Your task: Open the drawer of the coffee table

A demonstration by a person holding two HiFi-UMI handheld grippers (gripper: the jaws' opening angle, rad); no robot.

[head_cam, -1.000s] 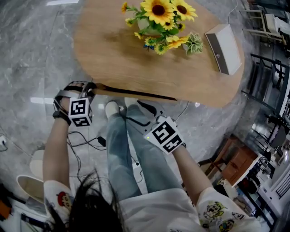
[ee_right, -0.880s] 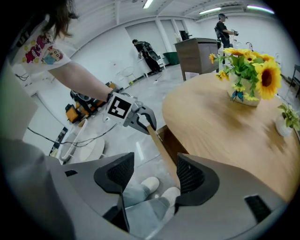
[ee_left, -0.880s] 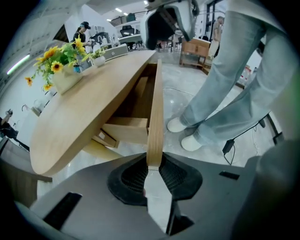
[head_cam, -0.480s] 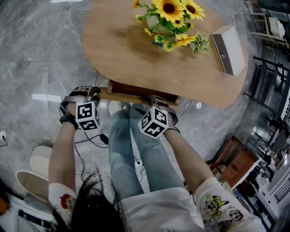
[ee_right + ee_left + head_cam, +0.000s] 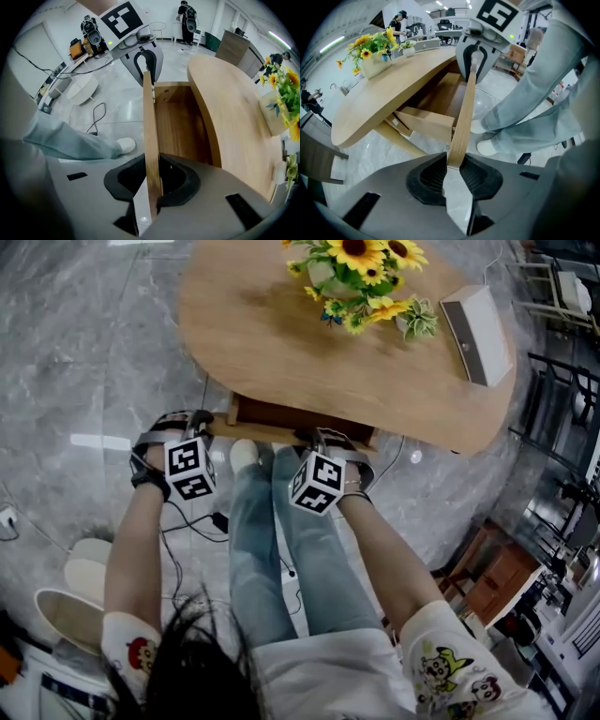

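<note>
The oval wooden coffee table has its drawer partly pulled out toward the person. My left gripper is shut on the left end of the drawer front, with the thin panel pinched between its pads. My right gripper points down over the right end of the same panel. Its jaws are closing, and its pads press on the board. The drawer's inside looks empty.
A vase of sunflowers and a white box stand on the tabletop's far side. The person's legs in jeans sit between the grippers, right before the drawer. Cables and white slippers lie on the marble floor.
My right gripper came down from above the legs onto the drawer front and closed on it. The drawer now shows further out from under the tabletop. The left gripper kept its grip.
</note>
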